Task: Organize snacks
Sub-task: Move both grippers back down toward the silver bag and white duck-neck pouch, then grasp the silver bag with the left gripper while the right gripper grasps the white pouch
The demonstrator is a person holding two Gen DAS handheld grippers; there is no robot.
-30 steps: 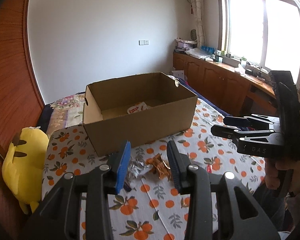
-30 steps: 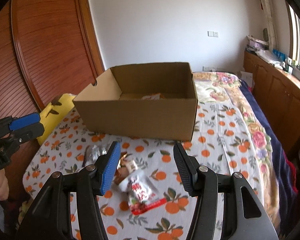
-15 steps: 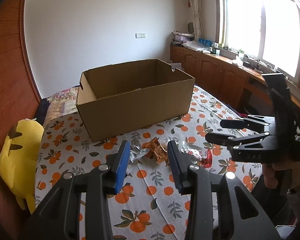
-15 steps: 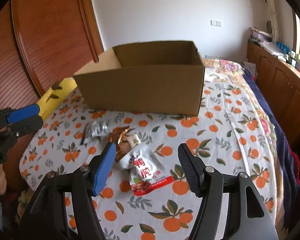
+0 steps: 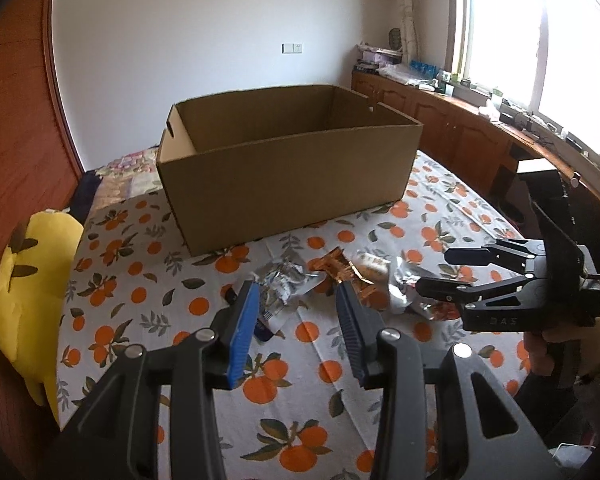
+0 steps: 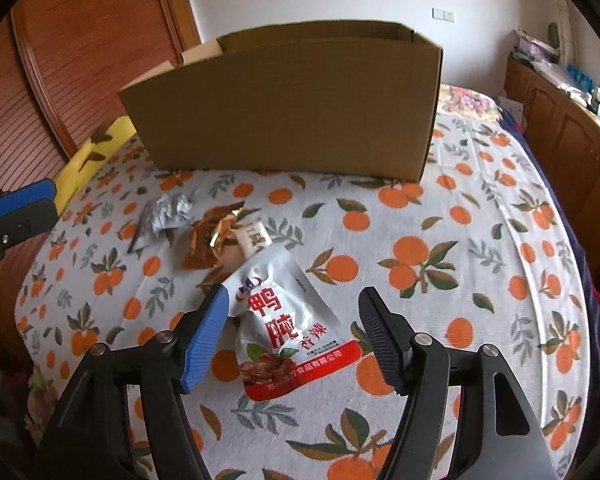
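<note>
An open cardboard box point(image 5: 292, 176) stands on the orange-print cloth; it also shows in the right wrist view point(image 6: 292, 104). Loose snack packets lie in front of it: a silver packet point(image 5: 284, 280), an orange-brown wrapper point(image 5: 336, 266), a small white packet point(image 6: 254, 238) and a white-and-red pouch point(image 6: 284, 320). The silver packet point(image 6: 168, 210) and brown wrapper point(image 6: 210, 236) show in the right wrist view too. My left gripper point(image 5: 296, 312) is open and empty, low over the silver packet. My right gripper point(image 6: 296, 320) is open with its jaws either side of the white-and-red pouch; it shows in the left wrist view point(image 5: 448, 272).
A yellow plush toy point(image 5: 32, 292) lies at the cloth's left edge. A wooden cabinet point(image 5: 460, 136) with clutter runs under the window on the right. A wooden panel wall point(image 6: 80, 60) stands on the left. A floral blanket point(image 6: 468, 100) lies beyond the box.
Both grippers have come down and forward toward the packets. The right gripper's jaws now straddle the white-and-red pouch. The box interior has dropped out of sight.
</note>
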